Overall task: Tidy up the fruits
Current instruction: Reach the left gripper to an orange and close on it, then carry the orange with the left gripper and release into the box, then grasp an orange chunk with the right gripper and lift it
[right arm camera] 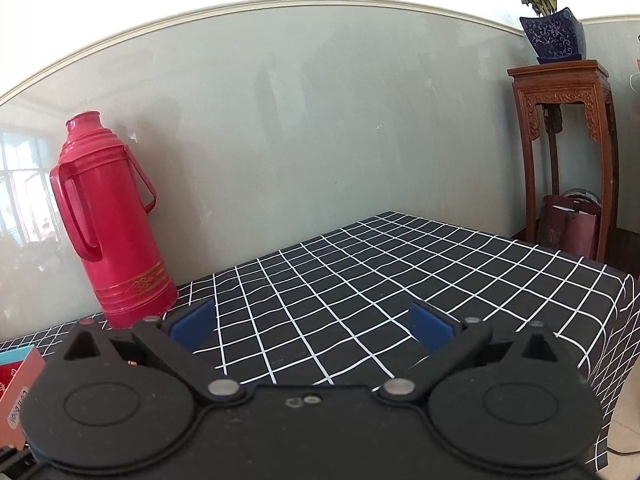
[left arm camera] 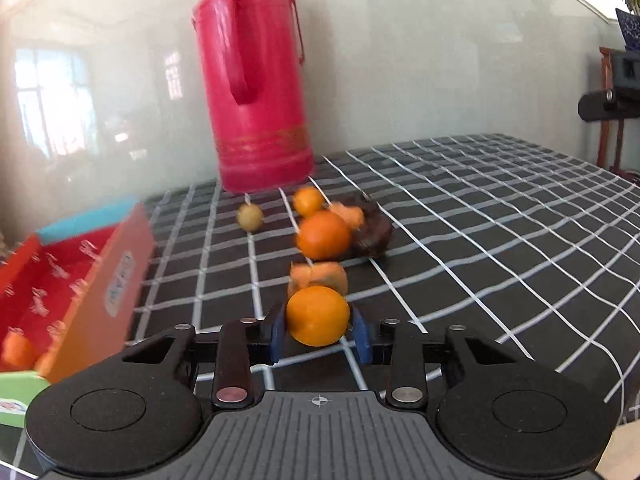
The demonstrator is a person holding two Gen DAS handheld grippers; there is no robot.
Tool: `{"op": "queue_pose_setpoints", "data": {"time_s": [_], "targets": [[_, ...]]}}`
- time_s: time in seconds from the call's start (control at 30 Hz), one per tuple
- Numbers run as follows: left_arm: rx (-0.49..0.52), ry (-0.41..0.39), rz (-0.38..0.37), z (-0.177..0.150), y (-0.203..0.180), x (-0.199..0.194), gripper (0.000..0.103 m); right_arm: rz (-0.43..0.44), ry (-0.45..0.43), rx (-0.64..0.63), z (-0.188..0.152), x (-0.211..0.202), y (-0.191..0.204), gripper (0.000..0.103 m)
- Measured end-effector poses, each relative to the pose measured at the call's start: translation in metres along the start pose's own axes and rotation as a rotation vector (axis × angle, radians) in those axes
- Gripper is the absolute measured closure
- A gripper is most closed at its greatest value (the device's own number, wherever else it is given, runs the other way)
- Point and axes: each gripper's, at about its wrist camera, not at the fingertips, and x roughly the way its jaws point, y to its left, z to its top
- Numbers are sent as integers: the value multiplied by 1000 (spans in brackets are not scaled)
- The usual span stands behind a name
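Observation:
My left gripper [left arm camera: 319,330] is shut on an orange [left arm camera: 318,315], held between its blue pads above the checked tablecloth [left arm camera: 480,220]. Beyond it lie an orange persimmon-like fruit [left arm camera: 320,276], a second orange [left arm camera: 323,235], a smaller orange [left arm camera: 308,200], another orange fruit [left arm camera: 350,214], a dark fruit [left arm camera: 372,232] and a small yellow-green fruit [left arm camera: 250,217]. A red open box [left arm camera: 76,276] stands at the left with an orange fruit [left arm camera: 18,350] inside. My right gripper [right arm camera: 312,326] is open and empty above the cloth [right arm camera: 360,280].
A tall red thermos [left arm camera: 252,80] stands at the back by the wall; it also shows in the right wrist view [right arm camera: 112,232]. A wooden stand [right arm camera: 568,152] with a potted plant [right arm camera: 552,32] is beyond the table's right end. The box corner [right arm camera: 20,380] shows at lower left.

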Motion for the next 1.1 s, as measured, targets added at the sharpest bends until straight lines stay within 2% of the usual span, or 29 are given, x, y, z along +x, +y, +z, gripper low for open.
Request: {"op": "queue_pose_setpoints", "data": {"time_s": [0.2,0.4,0.5,0.6,0.67,0.83,0.9,0.93,0.97,1.03,1.1], "targets": [[-40,-81,139,3,27,-21,68,-26,-18,-40,-2,-2,9,6],[-135,-103,338,7,72,-34,68,-17,-15,-54,-6,-2,19,6],[-183,-65,437,4,100,-36,68,-1,-12,-68,-7,-2,27,6],[-253,6,503,1,127,-31,68,24,-4,-88,-9,-1,37,6],[-299,50,522,-3,143,-27,68,50,12,-97,-11,1,44,6],[-324,117,549,-9,161,-24,66,111,35,-122,-16,1,64,6],[-321,119,555,-9,161,-25,44,139,44,-131,-17,2,73,6],[-326,107,559,-9,163,-29,23,151,50,-137,-18,2,78,6],[-329,88,577,-8,164,-33,8,163,57,-144,-19,3,82,6],[-319,51,604,-6,164,-44,4,188,74,-155,-23,4,93,6],[-331,26,592,-7,168,-52,4,210,97,-169,-27,7,103,6]]}}
